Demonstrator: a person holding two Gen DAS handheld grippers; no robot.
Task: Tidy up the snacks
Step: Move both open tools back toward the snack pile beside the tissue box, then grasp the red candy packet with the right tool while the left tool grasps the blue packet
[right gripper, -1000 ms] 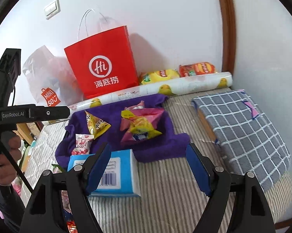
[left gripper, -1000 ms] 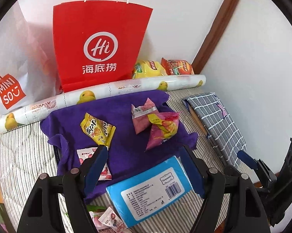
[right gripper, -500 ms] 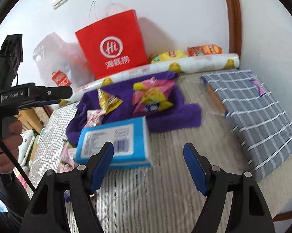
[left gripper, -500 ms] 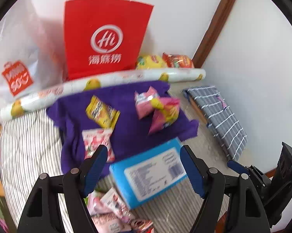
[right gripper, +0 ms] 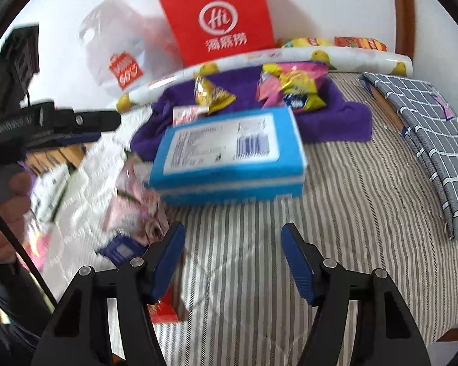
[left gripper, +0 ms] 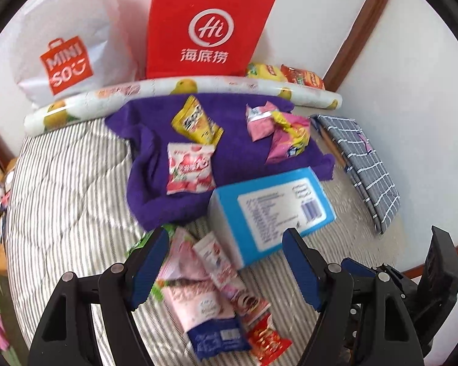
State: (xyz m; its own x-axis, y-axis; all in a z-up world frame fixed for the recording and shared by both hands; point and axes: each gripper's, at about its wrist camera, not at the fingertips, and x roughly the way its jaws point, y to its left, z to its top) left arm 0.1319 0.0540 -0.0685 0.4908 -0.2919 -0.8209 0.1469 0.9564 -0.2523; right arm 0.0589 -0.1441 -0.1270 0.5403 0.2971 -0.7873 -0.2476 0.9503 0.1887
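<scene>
Striped bed cover (left gripper: 64,189), seen along both claws, with snacks to be sorted. Ahead of the left claw (left gripper: 225,262) lies the purple towel (left gripper: 238,155), carrying four packets: a yellow one (left gripper: 197,122), a strawberry one (left gripper: 189,167) and two pink ones (left gripper: 277,131). Between towel and claw sits the blue box (left gripper: 271,207); a loose heap of pink packets (left gripper: 198,283) lies directly under and between the left jaws, which stand spread and pinch nothing. The right claw (right gripper: 233,256) hangs over bare cover just short of the box; its jaws have just been closing, with nothing between them, and remain apart. Risks, as judged: the heaped packets overlap, so a closing left claw may catch two at once or only a slippery wrapper edge that slides free; the box crowds the heap and may be nudged; the right claw, partly narrowed, may prove too tight to span the box; both claws converging here may collide
</scene>
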